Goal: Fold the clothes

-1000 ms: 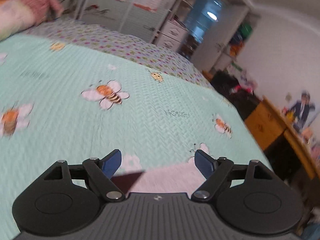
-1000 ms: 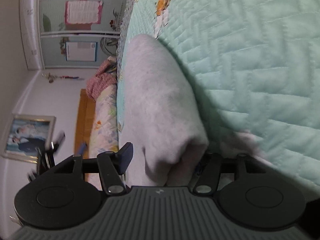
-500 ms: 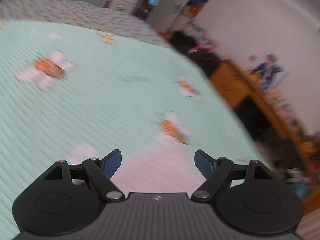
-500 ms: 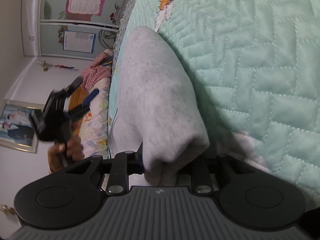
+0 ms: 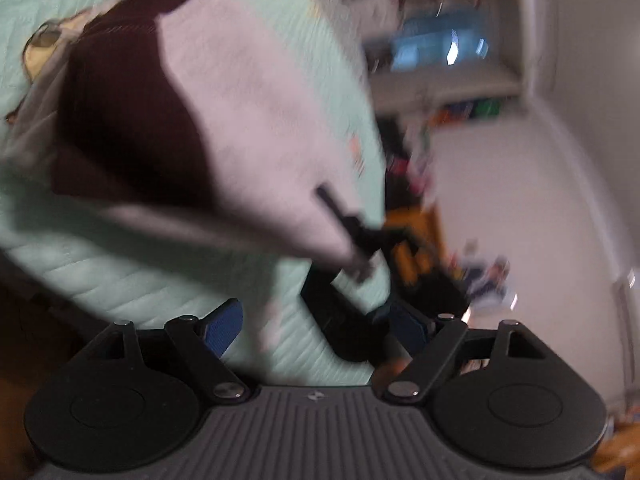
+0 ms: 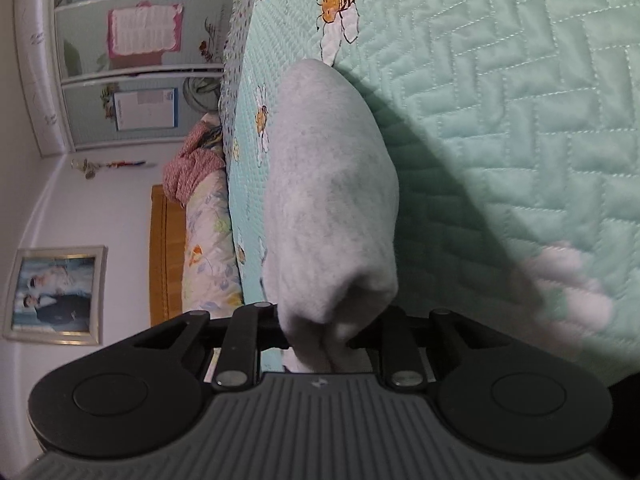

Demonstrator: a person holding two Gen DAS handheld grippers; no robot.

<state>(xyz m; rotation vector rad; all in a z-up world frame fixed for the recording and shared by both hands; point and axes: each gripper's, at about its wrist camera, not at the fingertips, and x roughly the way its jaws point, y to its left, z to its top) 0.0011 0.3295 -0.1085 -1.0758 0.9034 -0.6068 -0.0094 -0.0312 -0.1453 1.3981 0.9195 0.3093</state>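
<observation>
Right gripper (image 6: 320, 340): jaws closing, pinching grey garment (image 6: 332, 200) at 6 o'clock, draped over quilted bed (image 6: 520, 100) | Left gripper (image 5: 316, 330): spread, empty | Risk: thick bunched fold may slip free if lifted one-handed.

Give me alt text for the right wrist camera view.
The right gripper is closing on a bunched end of a light grey garment, which stretches away over a mint green quilted bedspread printed with bees. Pillows and a framed picture show at the left.
</observation>
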